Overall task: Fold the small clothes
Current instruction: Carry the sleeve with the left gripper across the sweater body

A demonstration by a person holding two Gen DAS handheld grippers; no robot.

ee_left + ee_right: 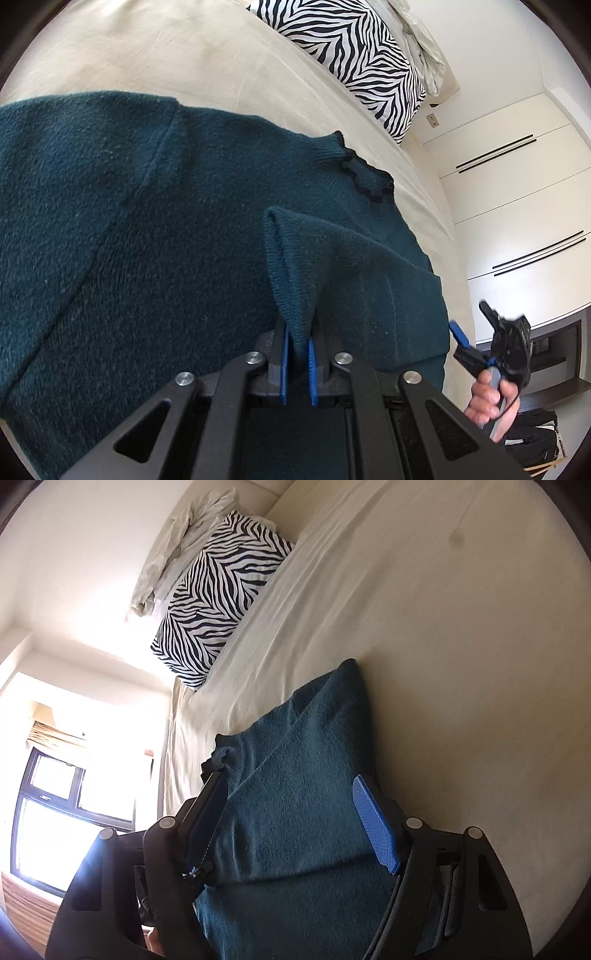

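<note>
A dark teal knit sweater (147,229) lies spread on a cream bed sheet (177,55), its neck with dark trim (365,177) pointing to the far side. My left gripper (297,347) is shut on a pinched fold of the sweater (303,266) and lifts it slightly. My right gripper (291,812) is open, its fingers either side of the sweater (295,775) without pinching it. The right gripper also shows in the left wrist view (476,339), held in a hand at the sweater's right edge.
A zebra-print pillow (354,55) (214,602) and a crumpled white cloth (173,546) lie at the head of the bed. White wardrobe doors (517,192) stand beside the bed. A bright window (55,805) is on the other side.
</note>
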